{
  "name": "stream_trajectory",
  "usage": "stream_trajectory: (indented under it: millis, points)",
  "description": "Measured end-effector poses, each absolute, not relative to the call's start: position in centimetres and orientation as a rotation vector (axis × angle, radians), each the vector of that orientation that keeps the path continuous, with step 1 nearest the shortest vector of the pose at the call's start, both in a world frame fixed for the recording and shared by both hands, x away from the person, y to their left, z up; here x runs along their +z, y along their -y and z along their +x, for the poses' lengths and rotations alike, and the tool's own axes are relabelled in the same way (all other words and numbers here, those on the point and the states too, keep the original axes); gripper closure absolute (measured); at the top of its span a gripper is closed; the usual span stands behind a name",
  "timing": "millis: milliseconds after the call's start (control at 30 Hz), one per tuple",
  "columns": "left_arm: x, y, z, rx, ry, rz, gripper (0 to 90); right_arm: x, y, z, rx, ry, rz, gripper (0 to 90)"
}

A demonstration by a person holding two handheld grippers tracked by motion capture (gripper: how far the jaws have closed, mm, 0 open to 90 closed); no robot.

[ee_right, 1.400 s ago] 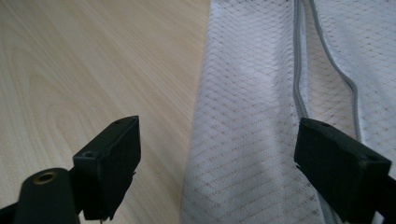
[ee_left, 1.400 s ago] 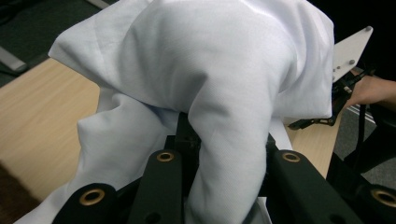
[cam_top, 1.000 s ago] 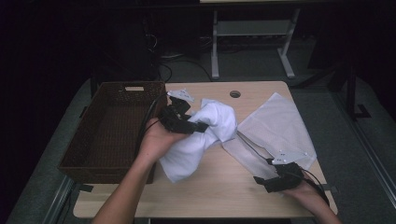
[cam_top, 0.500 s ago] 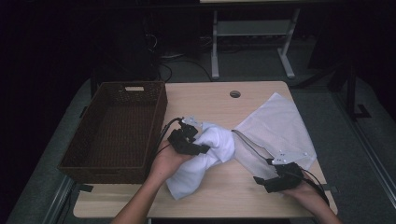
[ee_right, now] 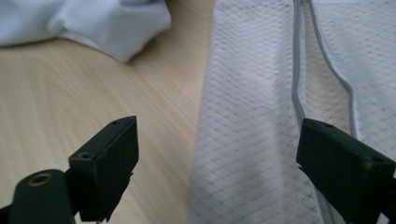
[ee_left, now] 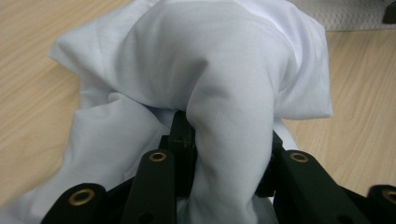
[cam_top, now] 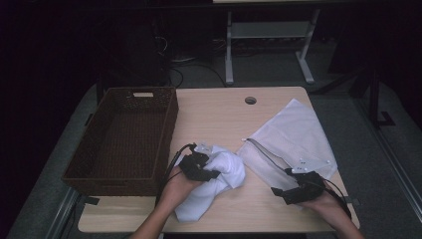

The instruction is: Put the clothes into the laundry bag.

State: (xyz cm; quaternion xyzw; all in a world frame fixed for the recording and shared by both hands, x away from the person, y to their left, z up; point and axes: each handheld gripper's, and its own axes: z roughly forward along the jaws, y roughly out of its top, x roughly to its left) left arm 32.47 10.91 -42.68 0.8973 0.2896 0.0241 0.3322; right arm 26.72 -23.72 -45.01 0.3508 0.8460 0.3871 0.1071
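left hand-held gripper (cam_top: 205, 169) clamping white cloth (cam_top: 219, 184), jaws just easing, mesh bag (cam_top: 293, 137) beside

Both forearms bare, no sleeves in view. Left gripper (cam_top: 201, 167): black body, black cable looping from its rear, small grey plate on top; jaw links carry brass-coloured eyelets. Right gripper (cam_top: 293, 187): black, grey three-cornered plate with dark screw holes on top, black cable trailing; blocky square-ended jaws, one brass eyelet.

Wooden table (cam_top: 219, 117): basket (cam_top: 124, 137), white cloth (cam_top: 214, 186), mesh bag (cam_top: 293, 137).
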Motion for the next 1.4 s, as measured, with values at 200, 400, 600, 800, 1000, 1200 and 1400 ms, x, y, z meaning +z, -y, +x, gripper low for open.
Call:
stream_trajectory:
  millis: [200,400,600,800,1000,1200,1400]
  points:
    - [-43.9,-10.8,32.5,0.088,-0.741,2.343,55.2,-45.0,23.9,26.8,1.149,-2.491,1.058,17.8]
    - [-44.5,-10.7,32.8,0.070,-0.738,2.354,44.1,-44.5,24.5,27.0,1.184,-2.438,1.082,23.0]
    - [-44.8,-10.6,32.9,0.059,-0.730,2.348,38.7,-43.4,25.3,28.2,1.208,-2.380,1.117,38.3]
    - [-44.9,-10.4,32.7,0.072,-0.702,2.374,31.0,-42.6,26.2,30.6,1.228,-2.315,1.151,52.0]
    - [-44.8,-10.4,32.7,0.079,-0.701,2.376,32.0,-43.0,26.2,32.9,1.163,-2.339,1.137,62.5]
    - [-44.8,-10.4,32.7,0.079,-0.703,2.373,32.5,-44.7,26.3,34.5,1.096,-2.395,1.167,59.5]
    - [-44.9,-10.5,32.7,0.079,-0.701,2.375,32.5,-45.9,26.7,34.4,1.060,-2.421,1.179,59.5]
